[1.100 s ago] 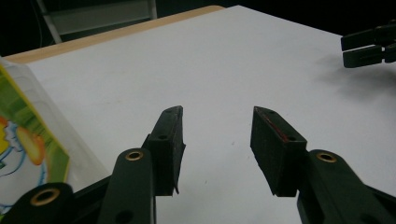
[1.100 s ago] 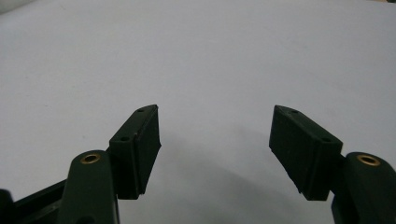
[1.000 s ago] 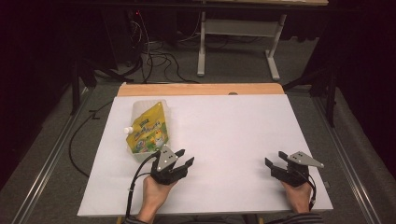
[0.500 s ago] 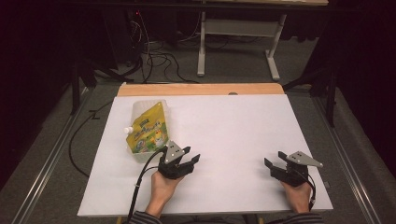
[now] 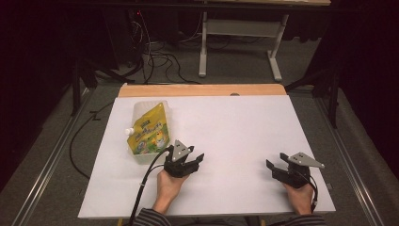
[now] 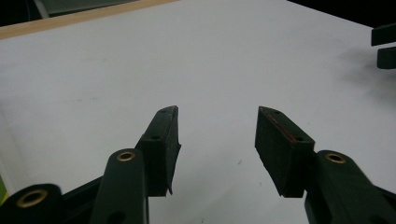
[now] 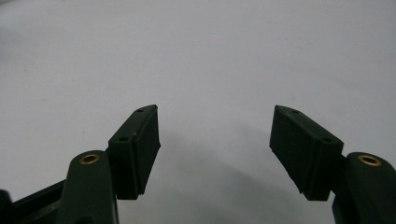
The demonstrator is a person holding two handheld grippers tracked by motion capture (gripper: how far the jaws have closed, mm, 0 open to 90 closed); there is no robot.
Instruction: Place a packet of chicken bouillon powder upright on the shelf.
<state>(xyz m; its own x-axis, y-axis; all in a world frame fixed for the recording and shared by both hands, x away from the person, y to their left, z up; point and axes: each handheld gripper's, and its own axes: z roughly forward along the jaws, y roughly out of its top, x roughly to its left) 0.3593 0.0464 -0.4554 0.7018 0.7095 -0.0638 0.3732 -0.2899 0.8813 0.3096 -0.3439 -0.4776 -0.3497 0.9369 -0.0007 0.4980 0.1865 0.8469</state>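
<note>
Nearest, the left tool [image 5: 190, 162] is held low over the white desk [image 5: 235, 127], just beside the pouch. Its jaws have just been opening, with nothing between them. The right tool [image 5: 281, 170] is held wide and bare. Farther back, the yellow pouch [image 5: 147, 133] is laid flat near the left edge.

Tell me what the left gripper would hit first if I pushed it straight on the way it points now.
Probably nothing soon. The left gripper, jaws open and just opening with nothing between them, looks across bare white table. Farther off to the right sits the right gripper, seemingly outside that line. The yellow pouch lies off to its side.
</note>
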